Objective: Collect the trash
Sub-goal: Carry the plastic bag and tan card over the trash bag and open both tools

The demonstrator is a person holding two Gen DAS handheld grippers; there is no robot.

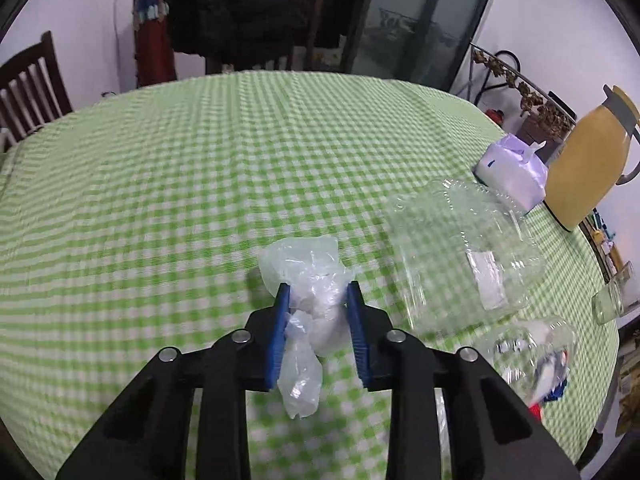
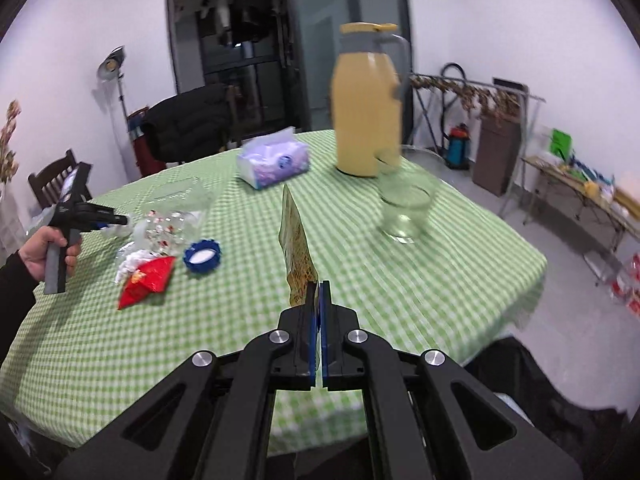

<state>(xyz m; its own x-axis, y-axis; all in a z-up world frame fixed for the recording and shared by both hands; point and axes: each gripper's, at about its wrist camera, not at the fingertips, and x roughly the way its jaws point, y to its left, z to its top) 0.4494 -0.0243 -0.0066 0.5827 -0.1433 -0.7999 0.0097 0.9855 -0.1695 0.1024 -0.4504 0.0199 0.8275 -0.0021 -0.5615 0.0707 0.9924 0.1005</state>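
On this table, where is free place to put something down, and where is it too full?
Free: the wide checked tablecloth from the clear plastic box across to the wooden chair. Crowded: the strip with the tissue pack, yellow jug, glass, blue cap and red wrapper.

I count two tools: left tool (image 1: 316, 296), right tool (image 2: 319, 284). One crumpled plastic bag (image 1: 308, 280). One flat wrapper (image 2: 297, 252). One red wrapper (image 2: 146, 282). One blue lid (image 2: 202, 257). Two clear plastic containers (image 1: 464, 248) (image 1: 532, 356). One glass (image 2: 404, 212). One yellow jug (image 2: 368, 108). One tissue pack (image 2: 274, 162). One checked surface (image 1: 200, 168). One chair (image 1: 28, 84).
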